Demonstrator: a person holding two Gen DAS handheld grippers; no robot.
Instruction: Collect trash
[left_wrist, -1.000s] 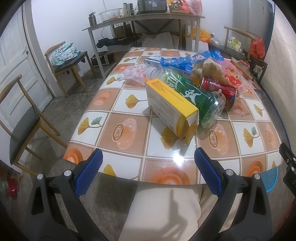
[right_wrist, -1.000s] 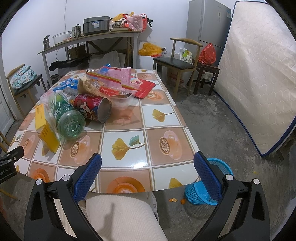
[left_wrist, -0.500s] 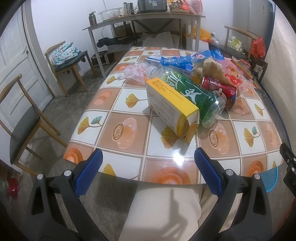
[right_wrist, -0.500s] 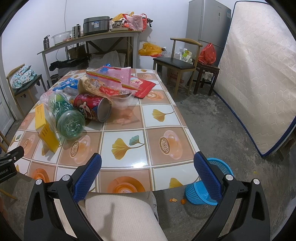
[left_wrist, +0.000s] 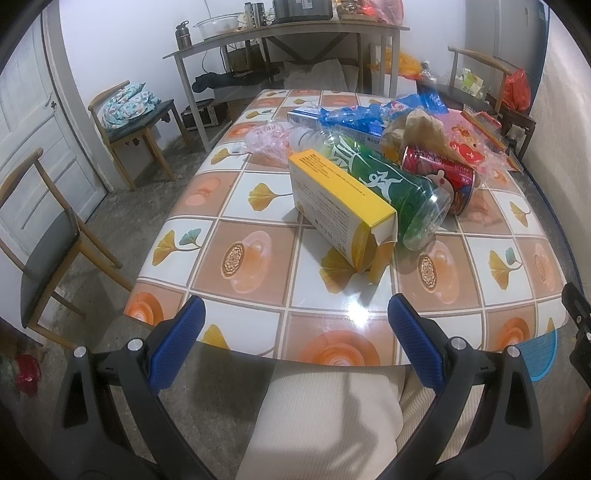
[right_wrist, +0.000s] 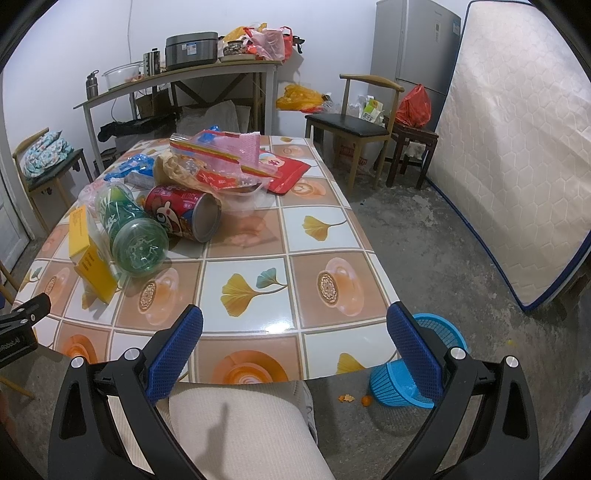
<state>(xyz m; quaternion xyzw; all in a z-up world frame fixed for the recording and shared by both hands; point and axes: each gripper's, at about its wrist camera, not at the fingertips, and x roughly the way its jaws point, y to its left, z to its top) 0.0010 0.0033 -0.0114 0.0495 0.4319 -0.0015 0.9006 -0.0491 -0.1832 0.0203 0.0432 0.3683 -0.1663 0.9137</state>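
Grippers spread wide, empty; trash heaped on table

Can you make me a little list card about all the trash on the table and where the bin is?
Nearest trash: yellow cardboard box, lying flat, end flap open
Beside it: green plastic bottle on its side, against the box
Next: red snack can on its side
Behind: pile of plastic wrappers
Bin: blue plastic basket on the floor by the table's right corner
Surface: table with leaf-patterned cloth
Left gripper: jaws open, empty
Right gripper: jaws open, empty
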